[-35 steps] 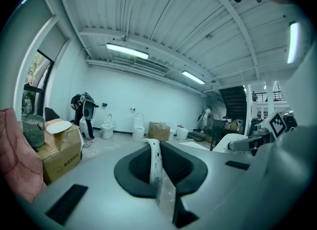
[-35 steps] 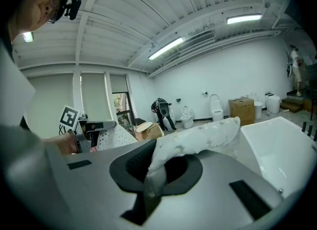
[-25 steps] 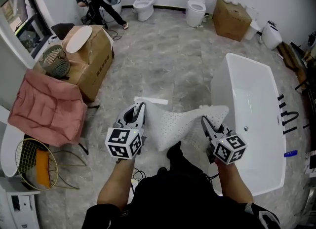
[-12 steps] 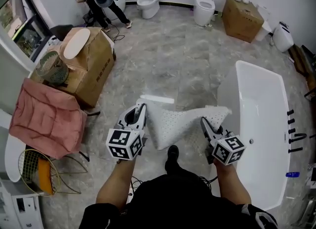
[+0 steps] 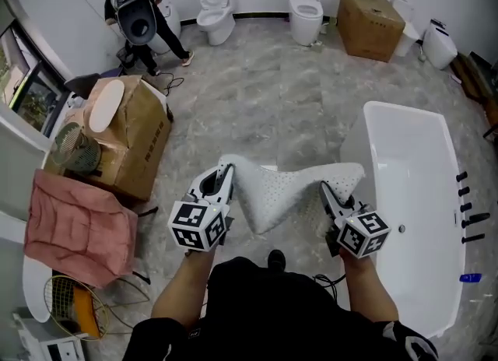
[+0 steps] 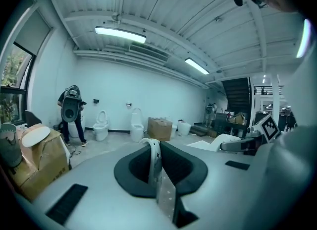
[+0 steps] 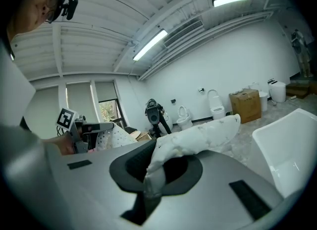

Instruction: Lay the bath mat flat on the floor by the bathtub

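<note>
**Head view.** I carry one perforated white bath mat (image 5: 280, 192) off the floor, slung between two grippers. The left gripper (image 5: 224, 174) is clamped on its left corner and the right gripper (image 5: 327, 192) on its right corner. The mat sags in the middle, just beside the one white bathtub (image 5: 352, 145). Also counted: two toilets (image 5: 214, 9), two cardboard boxes (image 5: 132, 138) and one other person (image 5: 140, 17) at the far wall.

**Left gripper view.** The jaws are pinched together on a thin edge of the mat (image 6: 154, 159).
- Risk: the bite is shallow, so a sharp pull could draw the edge free and drop that corner.

**Right gripper view.** The jaws are closed on a bunched corner of the mat (image 7: 198, 135), with the tub wall (image 7: 292, 144) close on the right.
- Risk: a bunched corner may land creased.
- Risk: if lowered as it hangs, the slack middle could fold under itself.
- Risk: if set too near the tub, the mat edge could ride up the wall instead of lying flat.
</note>
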### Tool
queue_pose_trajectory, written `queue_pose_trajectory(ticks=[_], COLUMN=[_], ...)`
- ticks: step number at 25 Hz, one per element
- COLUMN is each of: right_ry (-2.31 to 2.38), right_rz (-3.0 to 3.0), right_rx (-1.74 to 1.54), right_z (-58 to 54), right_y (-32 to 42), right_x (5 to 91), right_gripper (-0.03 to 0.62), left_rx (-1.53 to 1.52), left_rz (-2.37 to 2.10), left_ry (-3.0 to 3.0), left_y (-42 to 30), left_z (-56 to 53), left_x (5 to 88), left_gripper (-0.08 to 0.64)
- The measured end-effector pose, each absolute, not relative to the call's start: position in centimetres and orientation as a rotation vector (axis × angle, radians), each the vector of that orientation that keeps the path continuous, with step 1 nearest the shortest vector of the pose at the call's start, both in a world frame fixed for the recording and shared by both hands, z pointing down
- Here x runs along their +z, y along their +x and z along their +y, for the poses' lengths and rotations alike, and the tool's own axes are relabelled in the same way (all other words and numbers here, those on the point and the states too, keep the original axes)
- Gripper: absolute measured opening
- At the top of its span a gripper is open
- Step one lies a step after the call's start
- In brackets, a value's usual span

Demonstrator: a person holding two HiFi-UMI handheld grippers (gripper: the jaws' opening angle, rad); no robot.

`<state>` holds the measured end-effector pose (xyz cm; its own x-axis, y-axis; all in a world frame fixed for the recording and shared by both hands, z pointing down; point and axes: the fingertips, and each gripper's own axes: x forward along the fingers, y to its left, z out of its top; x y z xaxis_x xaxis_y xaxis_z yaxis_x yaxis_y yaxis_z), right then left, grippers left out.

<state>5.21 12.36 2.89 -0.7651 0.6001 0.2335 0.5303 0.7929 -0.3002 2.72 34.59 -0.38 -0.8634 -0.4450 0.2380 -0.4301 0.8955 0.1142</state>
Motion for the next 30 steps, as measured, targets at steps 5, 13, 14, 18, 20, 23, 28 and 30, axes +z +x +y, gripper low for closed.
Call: queue_pose_trajectory(ticks=[5, 13, 14, 18, 20, 23, 28, 30], right_ry=[-0.767, -0.570, -0.531, -0.351, -0.257, -0.116, 0.078, 0.182], right_rz=[-2.672, -2.714, -2.724, -2.762, -2.778, -2.810, -2.812, -2.790], right_rx=[0.315, 0.330, 0.339, 0.402, 0.429, 0.472, 0.481, 0.515], right_z=[9.8, 8.6, 8.7, 8.9, 8.8, 9.0, 9.1, 7.9], right_y=[3.2, -2.7, -3.7, -8.1, -10.0, -11.8, -11.0, -9.2], right_x=[3.6, 4.0, 4.0, 3.9, 4.0, 3.8, 4.0, 4.6], right_gripper=[0.029, 0.029, 0.029, 0.029, 0.029, 0.029, 0.029, 0.029], left_rx=[-0.083, -0.090, -0.084, -0.033, -0.004, 0.018, 0.065, 0.065], left_rz=[-2.768, -2.696, -2.683, -2.636, -2.610, -2.548, -2.421, -2.358], left_ry=[0.756, 0.956, 0.988, 1.132, 1.209, 1.313, 1.512, 1.587], left_y=[-1.4, -11.1, -12.7, -19.2, -22.1, -25.6, -27.9, -27.6], left_z=[32.1, 30.1, 30.1, 30.3, 30.1, 29.5, 25.6, 23.2], left_x=[-0.3, 0.6, 0.5, -0.2, -0.3, 0.3, 0.8, 1.1], left_gripper=[0.025, 0.025, 0.025, 0.025, 0.025, 0.025, 0.025, 0.025])
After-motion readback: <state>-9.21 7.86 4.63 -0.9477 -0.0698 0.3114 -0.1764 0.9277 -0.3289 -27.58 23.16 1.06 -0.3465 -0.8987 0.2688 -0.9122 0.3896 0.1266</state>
